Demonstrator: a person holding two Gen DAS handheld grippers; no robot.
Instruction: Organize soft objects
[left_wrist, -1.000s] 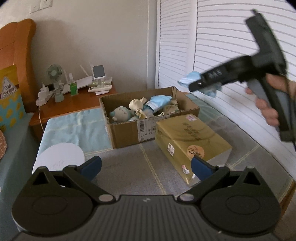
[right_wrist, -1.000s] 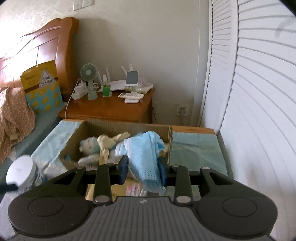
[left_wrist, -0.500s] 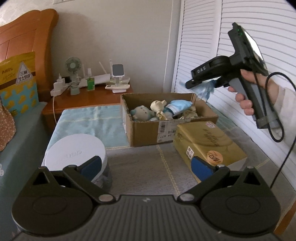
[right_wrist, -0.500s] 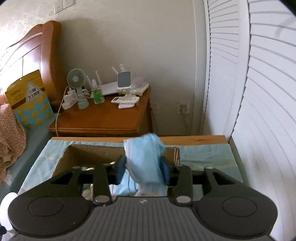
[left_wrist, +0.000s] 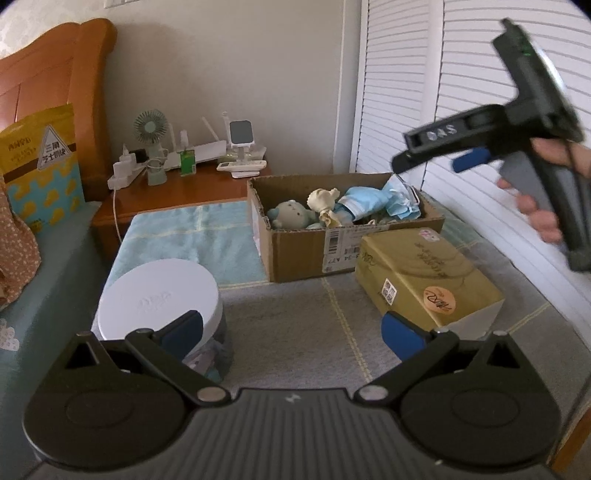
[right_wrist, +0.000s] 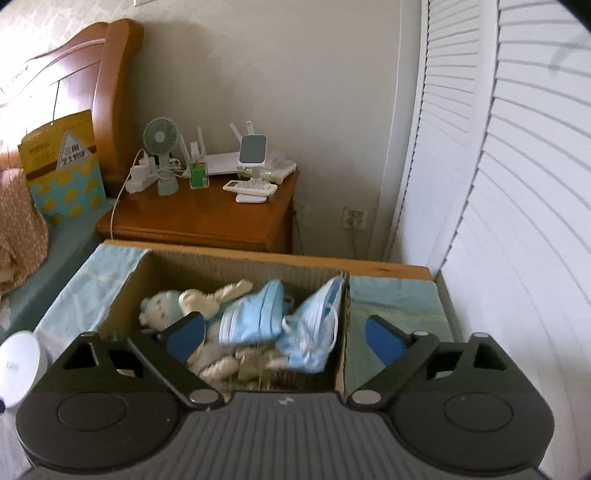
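Observation:
An open cardboard box holds plush toys and blue face masks. One bundle of blue masks lies against the box's right wall, another beside it. My right gripper is open and empty above the box; it also shows in the left wrist view, above the box's right end. My left gripper is open and empty, low over the grey cover, apart from the box.
A gold tissue pack lies in front of the box. A white-lidded jar stands by my left finger. A wooden nightstand with a fan and gadgets is behind. White louvred doors run along the right.
My right gripper opened and let go of the blue masks, which dropped into the box at its right wall. The left gripper stayed open and shifted slightly.

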